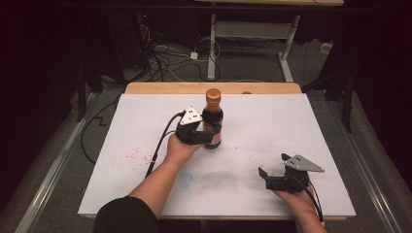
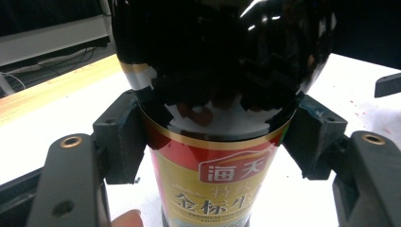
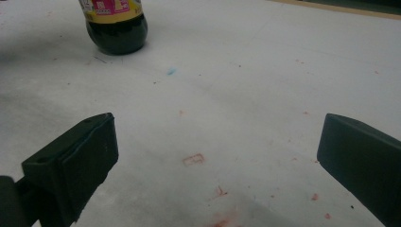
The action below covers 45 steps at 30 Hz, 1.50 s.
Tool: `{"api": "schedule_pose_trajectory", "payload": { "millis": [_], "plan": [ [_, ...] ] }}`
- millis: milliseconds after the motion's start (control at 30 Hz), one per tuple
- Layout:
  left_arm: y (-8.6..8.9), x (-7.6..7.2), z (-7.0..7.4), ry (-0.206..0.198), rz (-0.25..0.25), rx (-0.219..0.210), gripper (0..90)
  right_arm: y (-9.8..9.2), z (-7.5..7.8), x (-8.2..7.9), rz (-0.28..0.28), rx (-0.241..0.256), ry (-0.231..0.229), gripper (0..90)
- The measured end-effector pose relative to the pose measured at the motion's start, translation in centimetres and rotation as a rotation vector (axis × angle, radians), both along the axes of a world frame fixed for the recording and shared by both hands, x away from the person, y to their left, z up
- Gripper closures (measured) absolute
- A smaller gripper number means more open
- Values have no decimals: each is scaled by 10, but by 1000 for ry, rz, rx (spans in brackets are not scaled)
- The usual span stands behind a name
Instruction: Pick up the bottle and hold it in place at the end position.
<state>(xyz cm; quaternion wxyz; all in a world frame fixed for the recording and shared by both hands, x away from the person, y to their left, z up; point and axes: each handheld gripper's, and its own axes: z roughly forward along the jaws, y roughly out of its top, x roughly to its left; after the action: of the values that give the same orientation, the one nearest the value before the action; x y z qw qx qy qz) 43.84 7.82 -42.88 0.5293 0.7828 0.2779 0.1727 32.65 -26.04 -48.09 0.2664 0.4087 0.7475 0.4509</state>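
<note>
Jaws of the left gripper (image 1: 210, 133) press on both flanks of the tall dark glass sauce bottle (image 1: 213, 121) with a brown cap, just above its red-and-yellow label; the right gripper's (image 3: 215, 151) jaws are spread wide with nothing between them, hovering low over the near right of the tabletop.

Largest first: the white table board (image 1: 272, 126), faintly stained with red specks, carries the bottle upright near its middle, toward the far edge. Bottle and right gripper sit well apart.

By the look of it, the bottle is full and glass, so probably heavy, rigid, breakable and slick. Its wide lower body, where the label adds some friction, seems the safest hold. A higher grip on the bare shiny shoulder risks slipping.
</note>
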Motion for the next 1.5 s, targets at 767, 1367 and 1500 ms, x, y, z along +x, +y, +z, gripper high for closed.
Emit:
{"api": "schedule_pose_trajectory", "payload": {
  "millis": [767, 1367, 1500],
  "plan": [
    [5, 6, -6, -4, -67, -19, 282, 0, 0, -1, -6, 0, -5, 4],
    [4, 4, -12, -12, -46, -59, 272, 10, 29, 15, 30, 65, -19, 84],
    [5, 4, -12, -14, -48, -62, 271, 19, 46, 24, 63, 93, -48, 168]
  ]
}}
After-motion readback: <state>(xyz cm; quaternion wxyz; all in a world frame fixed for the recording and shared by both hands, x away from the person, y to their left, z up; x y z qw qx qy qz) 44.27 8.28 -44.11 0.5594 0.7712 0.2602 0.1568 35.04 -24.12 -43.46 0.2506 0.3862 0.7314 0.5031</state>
